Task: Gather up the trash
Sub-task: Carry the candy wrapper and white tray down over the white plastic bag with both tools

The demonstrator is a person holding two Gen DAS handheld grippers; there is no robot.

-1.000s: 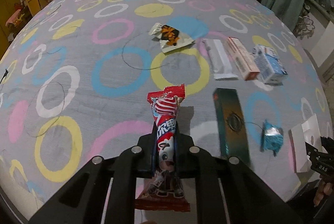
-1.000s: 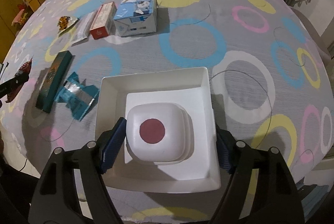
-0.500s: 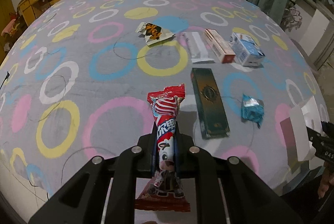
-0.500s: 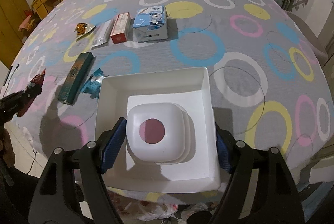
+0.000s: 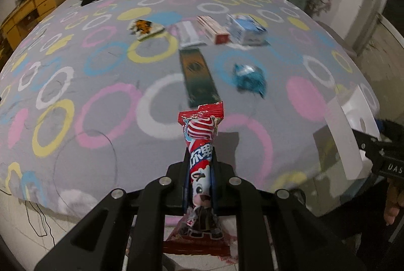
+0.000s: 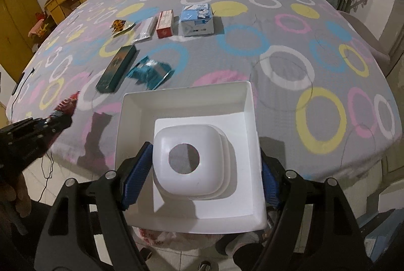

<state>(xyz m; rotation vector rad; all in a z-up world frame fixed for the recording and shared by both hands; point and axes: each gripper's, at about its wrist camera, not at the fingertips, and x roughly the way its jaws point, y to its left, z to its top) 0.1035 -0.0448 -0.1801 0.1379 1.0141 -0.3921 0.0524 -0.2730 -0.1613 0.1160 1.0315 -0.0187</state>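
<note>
My left tool (image 5: 200,164) clamped tight on red wrapper (image 5: 200,144); right tool (image 6: 199,170) wide, gripping white bin (image 6: 186,99), bin empty. Six trash items left on bed (image 6: 277,48).

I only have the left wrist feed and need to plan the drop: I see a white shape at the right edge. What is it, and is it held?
Observer: It is a white square tray with a rounded white lid-like piece in it, clamped across its sides by the right gripper.
Operator: Is there trash in the tray?
Observer: None visible; its floor is bare apart from that piece.
Operator: What lies under the tray?
Observer: A plastic bag on the tiled floor, just past the bed's edge.
</note>
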